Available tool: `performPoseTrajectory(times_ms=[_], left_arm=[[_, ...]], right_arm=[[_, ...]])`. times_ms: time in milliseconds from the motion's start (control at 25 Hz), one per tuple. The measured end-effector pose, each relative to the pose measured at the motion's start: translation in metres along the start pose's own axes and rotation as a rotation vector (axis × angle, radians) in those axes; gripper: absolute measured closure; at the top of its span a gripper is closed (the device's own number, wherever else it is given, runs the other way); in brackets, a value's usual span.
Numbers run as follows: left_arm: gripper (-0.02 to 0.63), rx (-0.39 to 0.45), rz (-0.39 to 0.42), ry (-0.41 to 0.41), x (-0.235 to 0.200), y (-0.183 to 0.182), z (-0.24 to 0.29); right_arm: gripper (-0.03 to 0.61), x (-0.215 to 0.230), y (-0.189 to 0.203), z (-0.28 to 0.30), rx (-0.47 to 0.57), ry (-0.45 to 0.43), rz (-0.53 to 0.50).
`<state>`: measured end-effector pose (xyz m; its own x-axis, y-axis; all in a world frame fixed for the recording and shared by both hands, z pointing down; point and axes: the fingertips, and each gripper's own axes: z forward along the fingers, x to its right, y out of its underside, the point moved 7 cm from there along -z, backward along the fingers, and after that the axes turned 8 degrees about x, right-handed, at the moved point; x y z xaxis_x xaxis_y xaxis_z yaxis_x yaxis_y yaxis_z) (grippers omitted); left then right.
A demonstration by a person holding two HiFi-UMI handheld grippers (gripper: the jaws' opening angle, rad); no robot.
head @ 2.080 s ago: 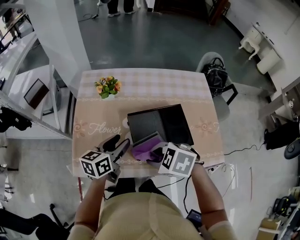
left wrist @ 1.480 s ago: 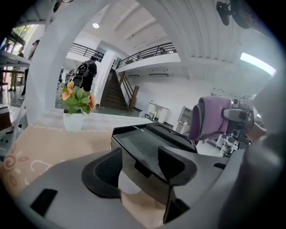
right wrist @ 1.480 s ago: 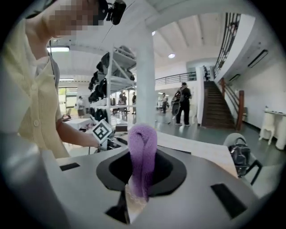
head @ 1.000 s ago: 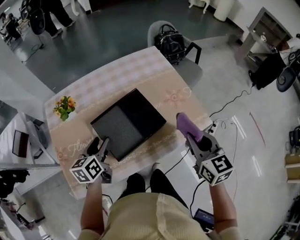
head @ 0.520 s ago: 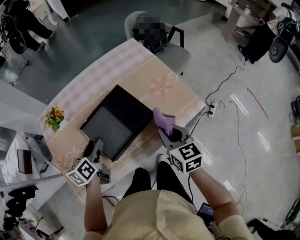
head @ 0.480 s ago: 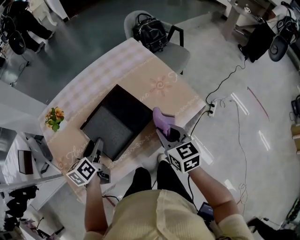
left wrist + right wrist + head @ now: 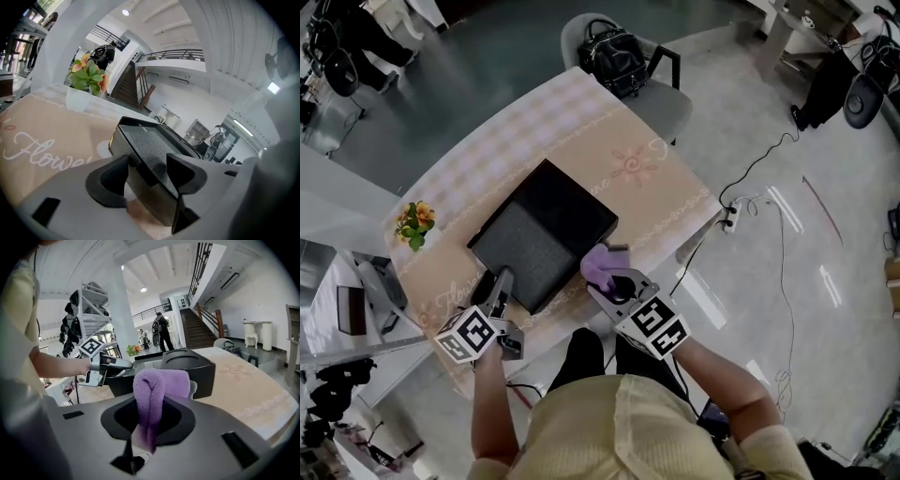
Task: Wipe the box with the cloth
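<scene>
The right gripper [image 7: 614,284] has its fingers clamped on the soft, limp cloth [image 7: 600,262] just beside the box [image 7: 546,234] on the tabletop [image 7: 647,183]; the left gripper [image 7: 500,284] sets its fingers apart astride the near corner; stiff, likely light; brace there.

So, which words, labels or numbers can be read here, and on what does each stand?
"Flowe", white cursive, its end hidden: on the beige patterned tablecloth.
Small yellow sticker on the black rectangular box: too small to read.
Black-and-white marker cubes: patterns only, no letters.
</scene>
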<state>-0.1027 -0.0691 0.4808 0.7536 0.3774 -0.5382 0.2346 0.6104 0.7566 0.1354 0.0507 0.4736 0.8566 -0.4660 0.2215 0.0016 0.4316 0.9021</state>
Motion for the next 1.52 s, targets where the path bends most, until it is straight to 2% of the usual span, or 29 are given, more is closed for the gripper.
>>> performPoseTrajectory(times_ms=[160, 360, 960, 1160, 1520], left_arm=[[0.353, 0.001, 0.002, 0.012, -0.001, 0.000, 0.002], [0.353, 0.009, -0.006, 0.015, 0.000, 0.002, 0.001], [0.357, 0.019, -0.039, 0.072, 0.002, 0.011, -0.006], [0.367, 0.116, -0.078, 0.081, 0.000, 0.000, -0.027], [0.366, 0.316, -0.126, 0.012, -0.018, -0.023, -0.097]], right_arm=[[0.497, -0.026, -0.003, 0.007, -0.021, -0.143, -0.006], [0.497, -0.054, -0.001, 0.015, -0.082, -0.305, -0.067], [0.497, -0.106, -0.001, 0.038, -0.224, -0.622, -0.167], [0.497, -0.115, -0.013, 0.033, -0.249, -0.711, -0.192], [0.497, -0.098, -0.067, 0.014, -0.199, -0.751, -0.226]])
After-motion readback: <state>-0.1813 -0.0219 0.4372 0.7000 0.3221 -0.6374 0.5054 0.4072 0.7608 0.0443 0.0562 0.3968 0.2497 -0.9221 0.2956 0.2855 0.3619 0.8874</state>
